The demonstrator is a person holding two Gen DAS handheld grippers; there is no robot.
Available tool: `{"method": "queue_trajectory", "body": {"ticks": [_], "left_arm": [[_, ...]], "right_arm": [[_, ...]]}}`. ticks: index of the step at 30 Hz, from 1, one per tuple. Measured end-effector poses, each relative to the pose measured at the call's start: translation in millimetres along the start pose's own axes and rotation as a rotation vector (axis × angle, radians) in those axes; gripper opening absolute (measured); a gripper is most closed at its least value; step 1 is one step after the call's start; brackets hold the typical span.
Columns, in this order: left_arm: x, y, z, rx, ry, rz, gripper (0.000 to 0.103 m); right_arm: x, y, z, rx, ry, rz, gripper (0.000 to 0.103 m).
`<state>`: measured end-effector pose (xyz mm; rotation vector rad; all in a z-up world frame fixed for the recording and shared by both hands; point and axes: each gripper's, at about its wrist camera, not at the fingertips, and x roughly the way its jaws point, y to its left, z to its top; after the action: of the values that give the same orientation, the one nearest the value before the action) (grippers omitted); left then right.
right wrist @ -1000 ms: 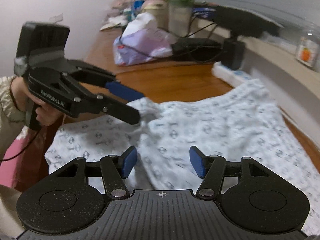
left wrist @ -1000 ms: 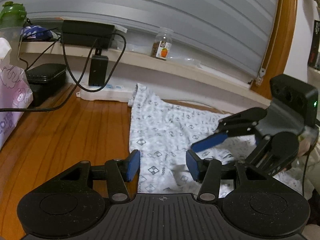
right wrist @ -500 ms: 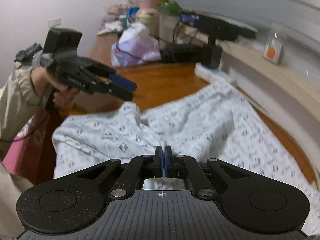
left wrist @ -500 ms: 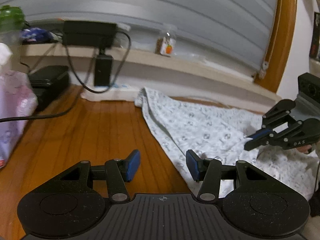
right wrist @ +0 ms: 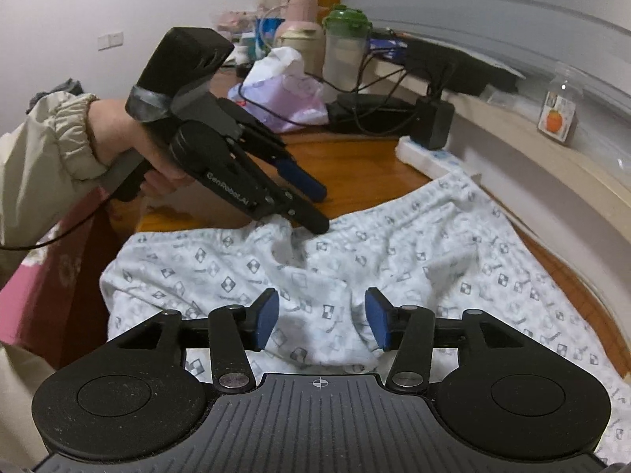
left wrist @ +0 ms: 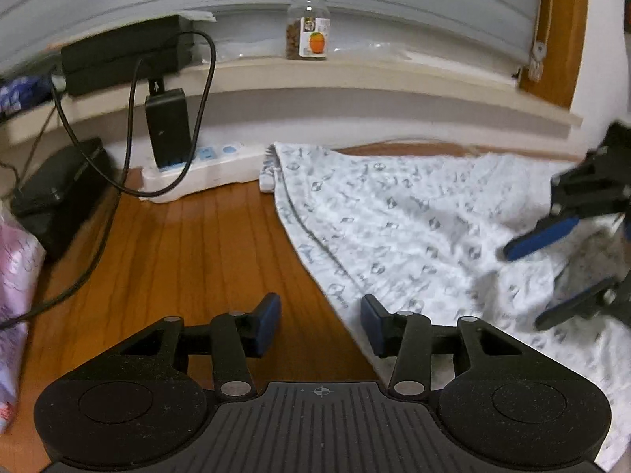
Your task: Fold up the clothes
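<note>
Now | garment (right wrist: 414,260): white, grey diamond print | rumpled, spread on table (left wrist: 177,260)

Garment (right wrist: 414,252): soft matt cloth, white with grey diamond print, slightly fuzzy. Tabletop (left wrist: 189,260): glossy varnished wood planks. Left gripper (left wrist: 320,321) and right gripper (right wrist: 321,317): matt black plastic, speckled finish, blue rubbery pads. Jar (left wrist: 308,28): clear plastic, paper label. Power strip (left wrist: 205,169): smooth white plastic. Bag (right wrist: 284,90): thin, crinkled plastic.
</note>
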<state>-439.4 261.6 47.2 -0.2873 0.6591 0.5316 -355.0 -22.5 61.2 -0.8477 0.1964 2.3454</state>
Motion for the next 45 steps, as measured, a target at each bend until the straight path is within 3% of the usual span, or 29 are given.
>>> {"method": "queue_trajectory", "body": {"ticks": [4,11,14,15,18,22,25,28,32,36,40,45], "left_arm": [[4,-4,1,0.011,-0.007,0.002,0.050],[15,-8,11,0.131,0.038,0.040,0.052],[17,1,14,0.149,0.040,0.113,0.052],[18,6,15,0.152,0.041,0.144,0.044],[21,16,18,0.160,0.046,0.229,0.042],[18,19,20,0.117,0.049,0.196,0.039],[9,23,16,0.022,0.001,0.058,0.039],[5,19,14,-0.012,-0.016,-0.010,0.040],[14,3,12,0.045,0.033,-0.016,0.042],[15,-10,8,0.115,0.026,0.024,0.043],[18,-6,13,0.173,0.048,0.028,0.043],[23,2,21,0.204,0.062,0.096,0.043]], "right_arm": [[1,-2,-6,0.004,0.003,-0.016,0.049],[2,1,-12,0.032,-0.037,-0.033,0.054],[0,5,-12,0.039,-0.063,-0.034,0.054],[0,6,-12,0.042,-0.070,-0.032,0.054],[0,11,-11,0.039,-0.078,-0.018,0.054],[3,19,-11,0.016,-0.068,-0.006,0.053],[10,20,-16,0.000,-0.037,-0.030,0.053],[14,20,-21,0.004,-0.046,-0.035,0.053],[14,22,-21,0.003,-0.053,-0.046,0.054],[14,24,-21,-0.005,-0.060,-0.054,0.054],[13,27,-19,-0.007,-0.081,-0.057,0.057],[8,29,-18,0.001,-0.108,-0.061,0.058]]}}
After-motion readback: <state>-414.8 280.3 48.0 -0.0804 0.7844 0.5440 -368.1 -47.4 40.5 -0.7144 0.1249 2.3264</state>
